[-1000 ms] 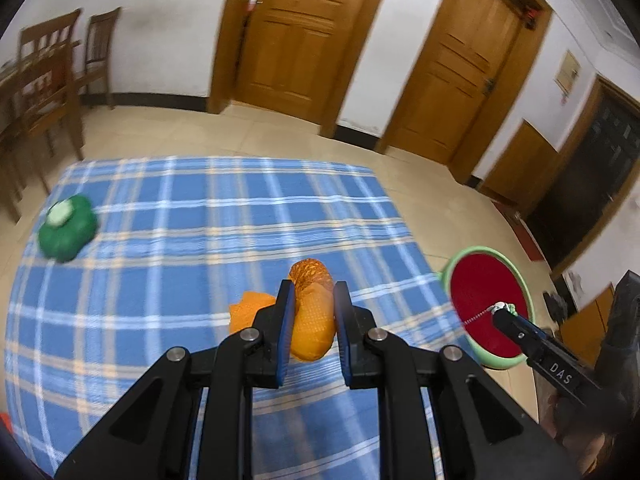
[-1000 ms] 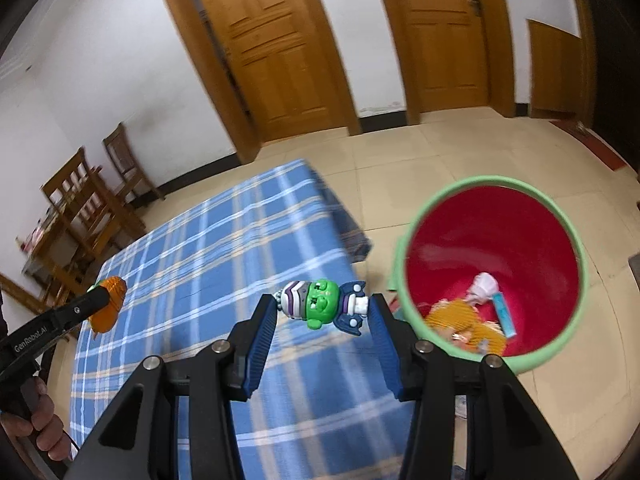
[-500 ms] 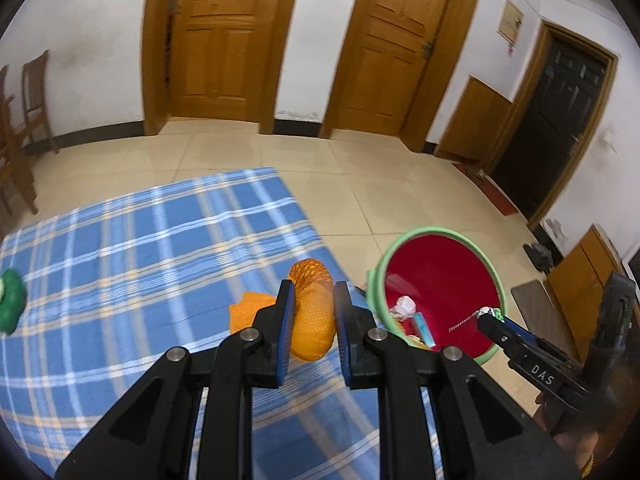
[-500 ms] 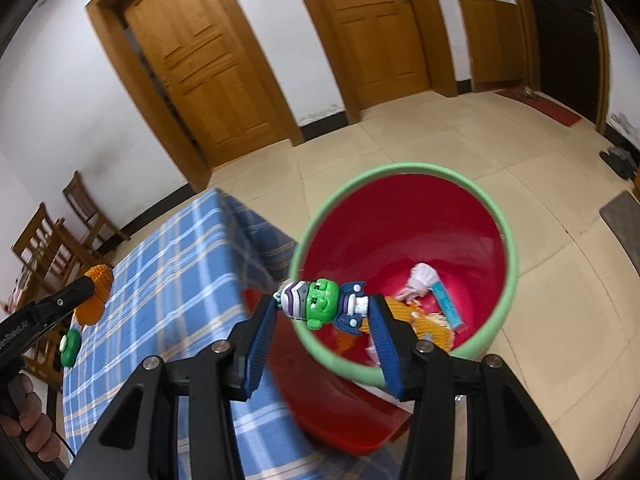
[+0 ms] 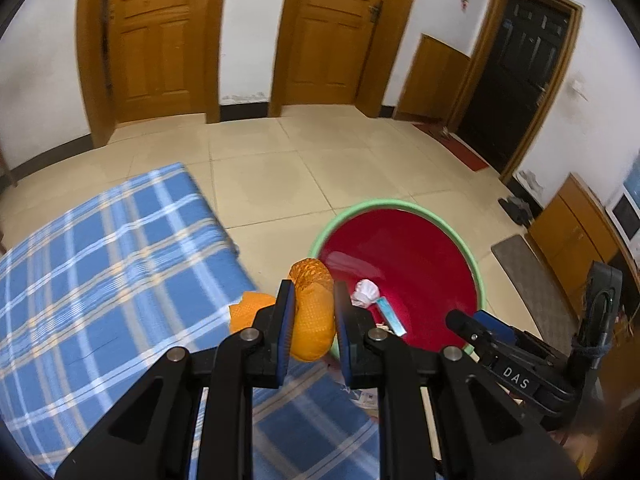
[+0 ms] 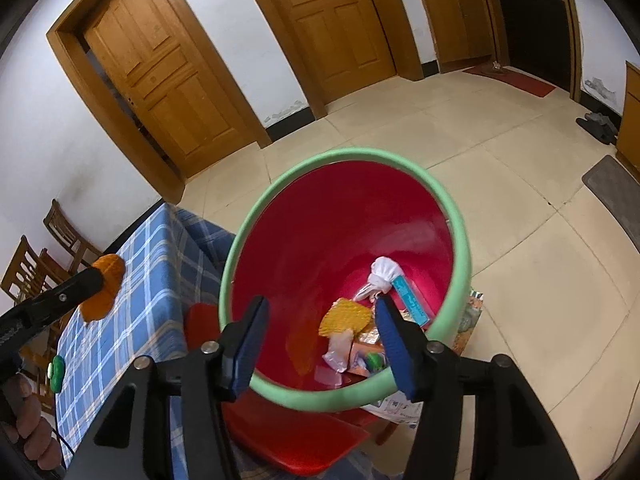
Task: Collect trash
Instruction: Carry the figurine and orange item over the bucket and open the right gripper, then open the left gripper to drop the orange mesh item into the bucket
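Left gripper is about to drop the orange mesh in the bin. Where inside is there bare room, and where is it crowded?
Bin: the red wall and floor on the tablecloth side are bare. Trash crowds the near-right: white wad, blue packet, wrappers. Orange mesh sits in the left gripper by the rim.

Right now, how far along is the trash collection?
Done: wrappers and a white wad lie in the red bin; the right hand-held gripper is open above it. In hand: orange net in the left hand-held gripper. Left: green item on the tablecloth.
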### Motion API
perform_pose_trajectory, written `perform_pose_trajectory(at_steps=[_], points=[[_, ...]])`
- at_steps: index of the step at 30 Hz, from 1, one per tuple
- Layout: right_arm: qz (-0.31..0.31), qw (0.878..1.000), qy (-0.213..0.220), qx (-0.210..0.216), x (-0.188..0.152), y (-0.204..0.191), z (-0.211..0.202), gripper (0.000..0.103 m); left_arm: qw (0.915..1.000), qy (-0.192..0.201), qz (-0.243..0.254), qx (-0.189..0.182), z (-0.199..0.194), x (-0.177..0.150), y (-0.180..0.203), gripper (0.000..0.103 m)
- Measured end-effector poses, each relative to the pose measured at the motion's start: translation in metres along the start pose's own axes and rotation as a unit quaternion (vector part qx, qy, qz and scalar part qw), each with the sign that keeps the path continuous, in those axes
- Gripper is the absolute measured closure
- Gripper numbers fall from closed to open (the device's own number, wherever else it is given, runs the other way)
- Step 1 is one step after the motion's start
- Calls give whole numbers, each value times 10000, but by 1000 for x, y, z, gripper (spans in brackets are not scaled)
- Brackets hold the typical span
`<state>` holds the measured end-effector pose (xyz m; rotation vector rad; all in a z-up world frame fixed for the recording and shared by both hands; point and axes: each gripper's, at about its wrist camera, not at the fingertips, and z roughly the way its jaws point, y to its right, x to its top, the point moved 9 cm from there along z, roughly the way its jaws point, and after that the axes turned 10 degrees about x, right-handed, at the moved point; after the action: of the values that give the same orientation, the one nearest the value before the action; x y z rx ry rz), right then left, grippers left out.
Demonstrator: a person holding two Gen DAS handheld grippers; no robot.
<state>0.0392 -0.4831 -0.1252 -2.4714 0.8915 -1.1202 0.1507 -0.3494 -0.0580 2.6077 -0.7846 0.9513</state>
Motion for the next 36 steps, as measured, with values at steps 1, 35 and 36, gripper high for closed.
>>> perform_pose_trajectory(at_steps=[1,35,36], points=[[22,10000,16,-8,1,2,-1,44,10000,-20,54,-43,4,0,7,84],[-147,9995,220,189,0,-22,-31,19,9997,-230,-10,122,14,-13,11,32],[-190,9994,211,201,-1,-26,-32,18,9995,-232,-77,176,10,-15,5,31]])
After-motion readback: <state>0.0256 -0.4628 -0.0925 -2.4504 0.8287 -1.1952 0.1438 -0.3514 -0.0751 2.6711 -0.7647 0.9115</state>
